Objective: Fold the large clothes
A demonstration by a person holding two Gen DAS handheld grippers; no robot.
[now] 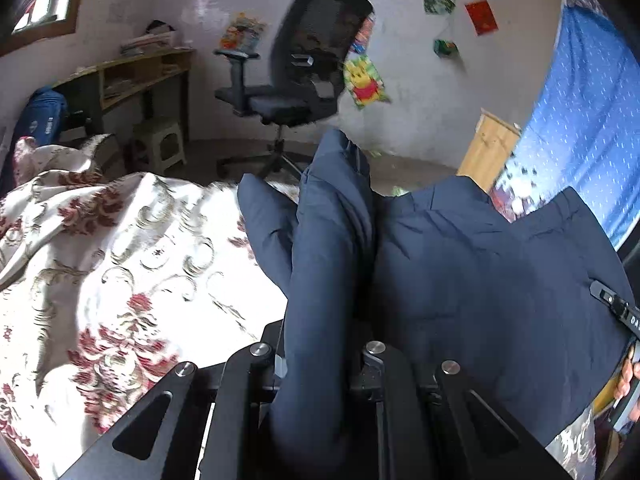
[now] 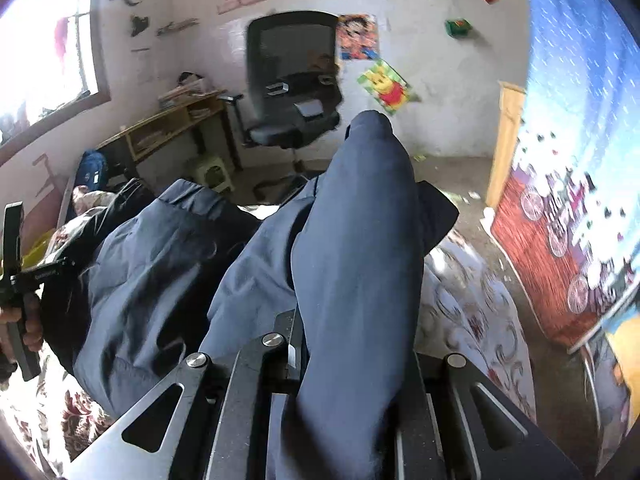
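Two grippers' fingers (image 1: 276, 364) are clamped on bunched folds of the navy garment (image 1: 460, 264) above the bed (image 1: 120, 264).

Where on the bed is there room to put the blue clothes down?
The flowery bedspread lies bare left of the blue garment, up to the rumpled bedding at its far end. A narrower bare strip shows on the garment's other side, by the bed's edge. The middle is crowded: the left gripper and right gripper both clamp bunched cloth.
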